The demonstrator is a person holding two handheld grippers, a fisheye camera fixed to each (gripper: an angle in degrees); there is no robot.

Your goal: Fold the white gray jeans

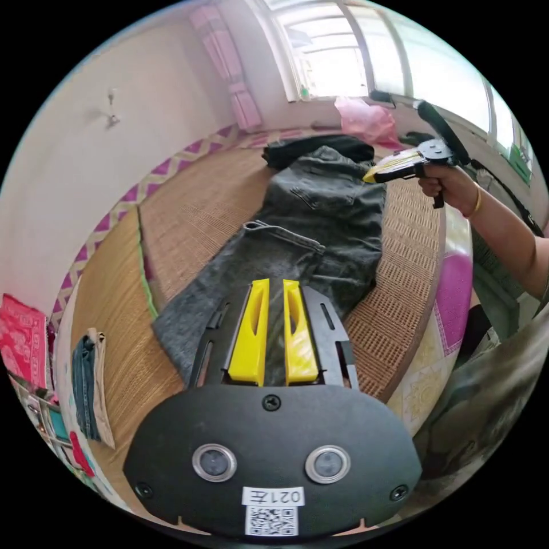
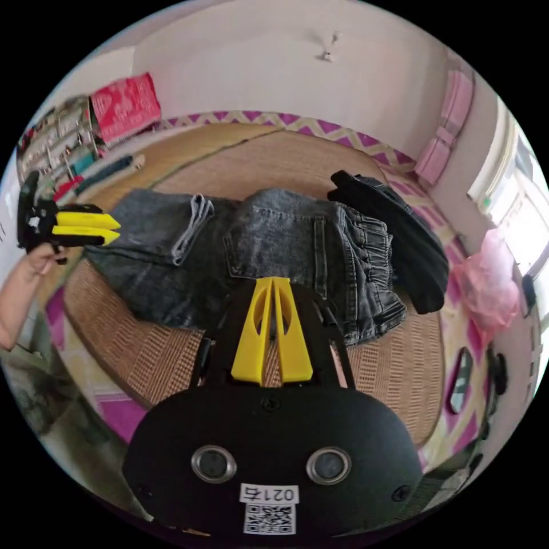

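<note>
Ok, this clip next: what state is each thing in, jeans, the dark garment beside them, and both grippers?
gray jeans: lying flat on the mat, one leg end folded back.
black garment: bunched beside the waistband.
left gripper: jaws slightly apart, nothing between them.
right gripper: jaws closed at the tips, nothing held.

Black garment (image 2: 400, 240), pink bag (image 2: 486, 286), woven mat (image 1: 200, 200)

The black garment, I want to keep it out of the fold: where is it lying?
In the right gripper view the black garment lies on the woven mat, against the waistband end of the gray jeans, toward the pink bag.
</note>
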